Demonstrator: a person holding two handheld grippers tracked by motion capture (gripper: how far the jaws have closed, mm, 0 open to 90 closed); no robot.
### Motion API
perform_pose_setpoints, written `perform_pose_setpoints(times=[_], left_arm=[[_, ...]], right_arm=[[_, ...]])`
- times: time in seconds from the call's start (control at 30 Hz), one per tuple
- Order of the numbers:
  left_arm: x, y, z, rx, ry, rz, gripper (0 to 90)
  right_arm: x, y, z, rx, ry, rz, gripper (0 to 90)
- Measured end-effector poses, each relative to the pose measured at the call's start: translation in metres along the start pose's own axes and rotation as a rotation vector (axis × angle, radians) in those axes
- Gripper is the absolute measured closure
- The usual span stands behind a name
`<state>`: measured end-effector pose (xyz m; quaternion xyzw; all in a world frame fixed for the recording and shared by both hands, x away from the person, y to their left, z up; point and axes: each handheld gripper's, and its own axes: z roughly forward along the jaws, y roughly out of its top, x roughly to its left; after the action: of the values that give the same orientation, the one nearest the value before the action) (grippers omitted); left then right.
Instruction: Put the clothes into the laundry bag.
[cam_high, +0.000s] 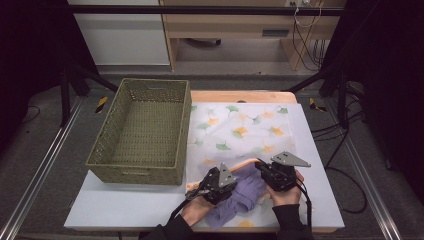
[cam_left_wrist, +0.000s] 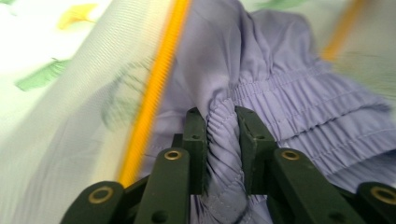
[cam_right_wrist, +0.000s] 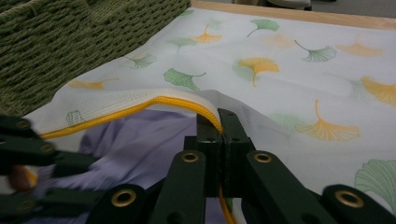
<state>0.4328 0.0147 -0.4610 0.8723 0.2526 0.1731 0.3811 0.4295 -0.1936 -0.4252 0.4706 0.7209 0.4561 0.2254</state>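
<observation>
A lavender garment (cam_high: 246, 194) lies at the table's near edge, partly inside a white mesh bag (cam_high: 245, 127) printed with ginkgo leaves. My left gripper (cam_high: 233, 183) is shut on the garment's gathered elastic band (cam_left_wrist: 223, 154), and the pads press it from both sides (cam_left_wrist: 223, 116). My right gripper (cam_high: 264, 169) is shut on the bag's yellow-trimmed opening edge (cam_right_wrist: 177, 101) and holds it lifted above the garment (cam_right_wrist: 140, 140). The right gripper's jaws (cam_right_wrist: 218, 116) meet on that trim. The bag's mesh (cam_left_wrist: 70, 116) and its yellow trim (cam_left_wrist: 154, 88) run to the left of the garment (cam_left_wrist: 289, 88).
A green woven basket (cam_high: 137, 172) stands empty at the table's left, close beside the bag. Its wall (cam_right_wrist: 70, 42) rises near the bag's far corner. The pale table (cam_high: 115, 205) has bare room in front of the basket. The left gripper's body (cam_right_wrist: 28, 144) shows at the left edge.
</observation>
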Motion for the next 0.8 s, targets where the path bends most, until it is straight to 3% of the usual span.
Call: perform_pose_setpoints(times=[0.07,0.1,0.17,0.2,0.3,0.43,0.53,0.67,0.8], left_arm=[[0.003,-0.001,0.01,-0.004,0.026,0.005,68.9],[0.005,-0.002,0.014,-0.007,0.033,0.003,62.8],[0.006,-0.002,0.016,-0.012,0.025,-0.008,57.8],[0.007,-0.002,0.015,-0.014,0.024,-0.013,57.8],[0.007,-0.001,0.006,-0.024,-0.009,-0.021,44.1],[0.004,-0.001,-0.013,-0.018,-0.059,-0.013,34.3],[0.001,-0.007,-0.028,-0.009,-0.082,0.009,32.6],[-0.001,-0.021,-0.034,0.033,-0.07,0.024,31.7],[0.004,-0.034,-0.026,0.07,-0.081,-0.024,33.2]], right_arm=[[0.001,0.0,0.0,-0.002,0.004,-0.001,88.5],[0.001,0.0,0.0,-0.002,0.007,-0.002,88.5],[0.001,0.0,0.0,0.0,0.007,-0.005,88.5],[0.001,0.0,0.0,0.0,0.007,-0.005,88.5],[0.001,0.0,0.001,0.003,0.004,-0.006,88.5],[0.0,0.0,-0.001,-0.004,0.003,-0.002,88.2],[0.0,0.0,-0.001,-0.006,0.001,0.003,88.2],[-0.001,0.0,-0.001,-0.004,0.0,0.0,88.2],[0.0,-0.001,0.0,0.001,-0.002,-0.004,88.3]])
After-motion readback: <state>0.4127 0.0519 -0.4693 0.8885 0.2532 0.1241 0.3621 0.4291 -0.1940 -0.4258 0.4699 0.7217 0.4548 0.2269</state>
